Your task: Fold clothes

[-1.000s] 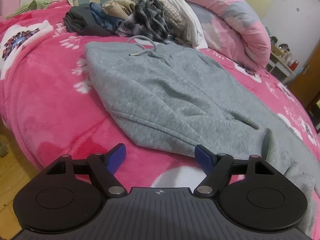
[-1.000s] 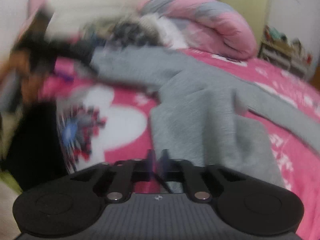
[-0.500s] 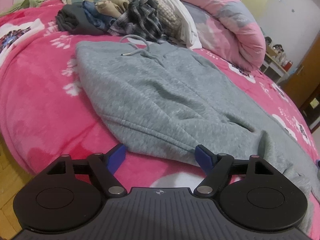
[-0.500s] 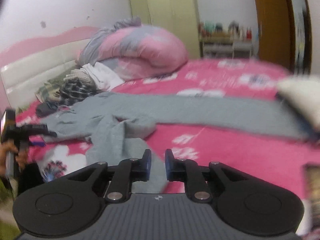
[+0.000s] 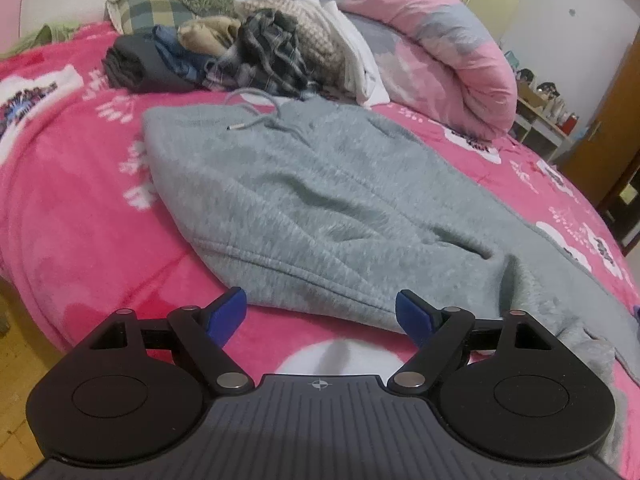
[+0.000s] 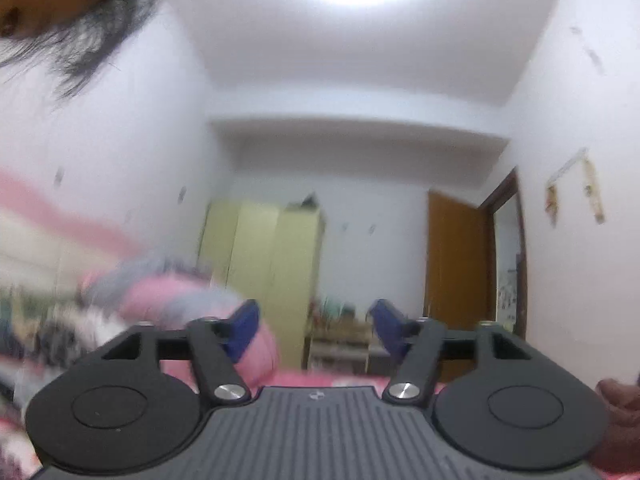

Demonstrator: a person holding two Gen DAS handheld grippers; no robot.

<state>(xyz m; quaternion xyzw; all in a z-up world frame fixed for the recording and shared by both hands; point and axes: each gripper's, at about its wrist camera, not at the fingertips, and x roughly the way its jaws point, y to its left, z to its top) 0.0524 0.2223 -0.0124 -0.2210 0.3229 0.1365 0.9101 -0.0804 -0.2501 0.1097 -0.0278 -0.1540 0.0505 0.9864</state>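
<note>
Grey sweatpants [image 5: 320,208] lie spread on the pink bed [image 5: 72,200], waistband and drawstring [image 5: 256,122] at the far end, legs running off to the right. My left gripper [image 5: 320,312] is open and empty, hovering just short of the pants' near edge. My right gripper [image 6: 314,326] is open and empty, tilted up toward the wall and ceiling; the pants are out of its view.
A heap of folded and loose clothes [image 5: 240,56] sits at the head of the bed beside a rolled pink-grey duvet [image 5: 432,48]. The bed edge and wooden floor [image 5: 16,340] are at left. A yellow wardrobe [image 6: 276,264] and brown door [image 6: 456,260] stand across the room.
My right gripper has opened and swung up from the bed toward the ceiling. My left gripper has moved slightly closer to the pants, still open.
</note>
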